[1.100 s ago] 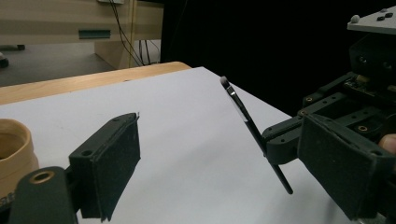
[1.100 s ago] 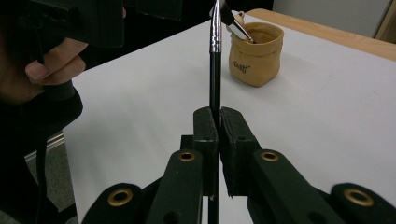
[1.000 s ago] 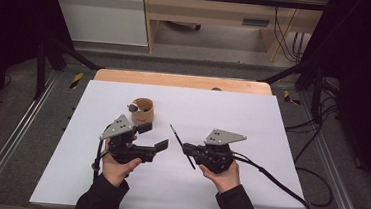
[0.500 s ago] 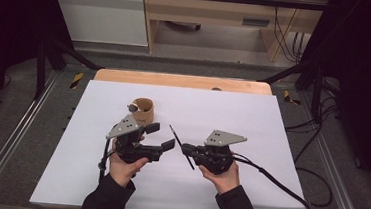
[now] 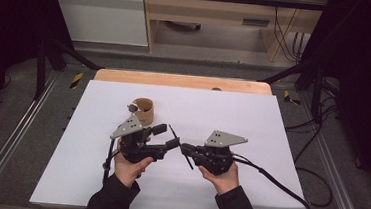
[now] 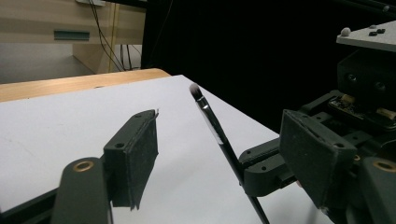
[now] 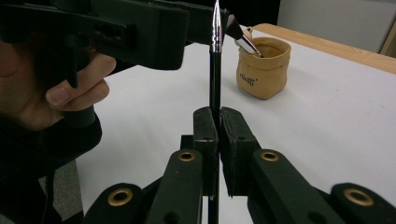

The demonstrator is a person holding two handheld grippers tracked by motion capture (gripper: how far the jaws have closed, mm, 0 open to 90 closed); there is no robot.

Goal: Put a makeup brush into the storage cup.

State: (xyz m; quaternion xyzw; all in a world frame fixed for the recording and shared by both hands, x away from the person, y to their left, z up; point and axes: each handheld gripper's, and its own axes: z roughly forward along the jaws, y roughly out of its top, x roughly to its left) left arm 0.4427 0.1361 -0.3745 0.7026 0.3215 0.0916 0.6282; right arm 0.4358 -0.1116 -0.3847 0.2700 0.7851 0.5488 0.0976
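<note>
My right gripper (image 5: pixel 185 148) points left and is shut on the black handle of a thin makeup brush (image 5: pixel 175 135), which slants across the white table. In the right gripper view the brush (image 7: pixel 215 60) stands upright out of the closed jaws (image 7: pixel 217 127). My left gripper (image 5: pixel 170 136) points right, and its jaws straddle the brush's upper part. They have just been closing. In the left gripper view the brush (image 6: pixel 215 130) stands between the two pads (image 6: pixel 140 154) with a gap on each side, its bristle tip up.
A small tan pouch (image 5: pixel 144 110) with another brush in it stands just beyond the left gripper, and shows again in the right gripper view (image 7: pixel 261 67). The white sheet (image 5: pixel 253 115) covers the table, with a wooden edge (image 5: pixel 185 81) at the far side. A cable (image 5: pixel 277 184) trails right.
The left gripper has moved right, up to the brush, and its jaws now stand on either side of it and look narrower. The right gripper and the brush have stayed in place.
</note>
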